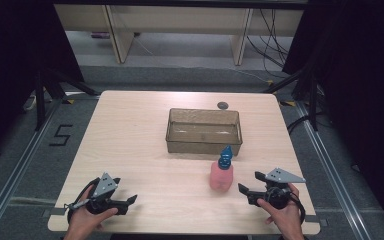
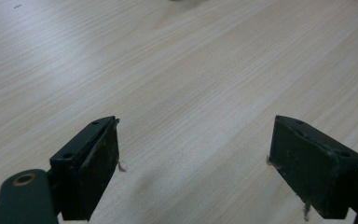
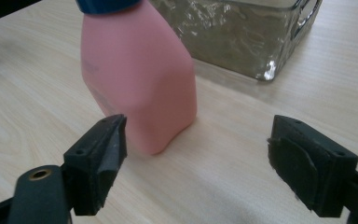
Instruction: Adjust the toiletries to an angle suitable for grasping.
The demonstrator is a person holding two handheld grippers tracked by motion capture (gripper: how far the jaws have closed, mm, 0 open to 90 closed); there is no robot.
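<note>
Right gripper (image 1: 250, 182) lies low and level, jaws wide, pink bottle (image 1: 221, 176) just ahead; left gripper (image 1: 130, 201) rests wide over bare table (image 1: 130, 140).

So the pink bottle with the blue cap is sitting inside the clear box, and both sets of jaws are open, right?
Not quite. The bottle stands on the table, in front of the box, not inside it; the high view shows this. The rest holds: the left gripper and the right gripper both have open jaws.
</note>
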